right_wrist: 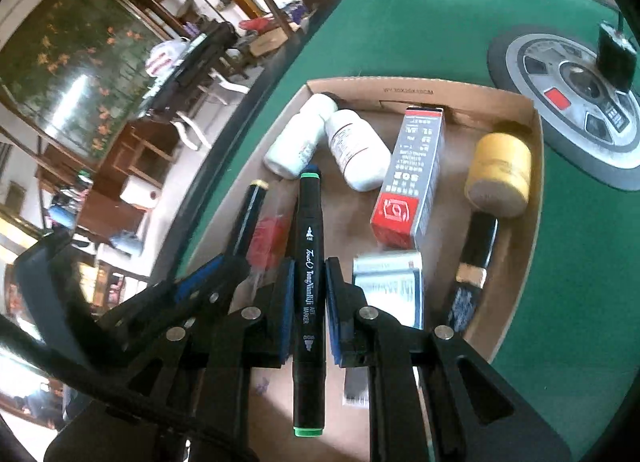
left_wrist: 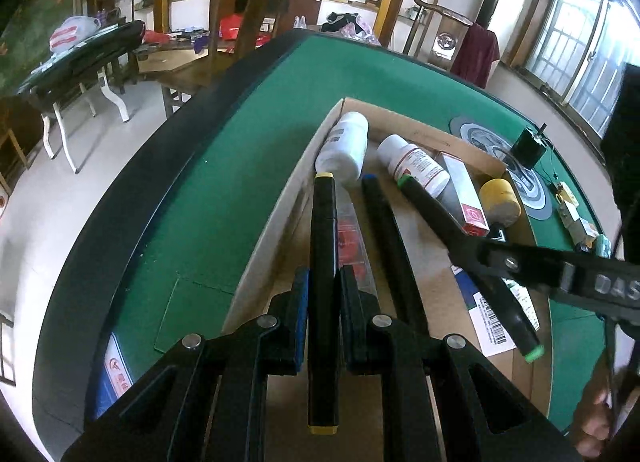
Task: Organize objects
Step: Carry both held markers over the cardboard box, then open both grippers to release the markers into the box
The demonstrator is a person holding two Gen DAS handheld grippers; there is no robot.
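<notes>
While both grippers tilt downward over a shallow cardboard box [right_wrist: 534, 165] on green felt, the left gripper [left_wrist: 324, 294] pinches a yellow-capped marker [left_wrist: 323, 262] and the right gripper [right_wrist: 308, 298] pinches a green-capped marker [right_wrist: 307, 262]. Two white bottles [right_wrist: 348, 149], a red-and-grey carton [right_wrist: 412, 173] and a yellow-headed mallet [right_wrist: 498, 173] crowd the box's far side, leaving bare floor mid-box.

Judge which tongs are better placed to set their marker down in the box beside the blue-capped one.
Left, probably. The left tongs hold the yellow-capped marker directly beside and parallel to the blue-capped marker in the cardboard box. The right tongs hold the green-capped marker crossing it at an angle.
</notes>
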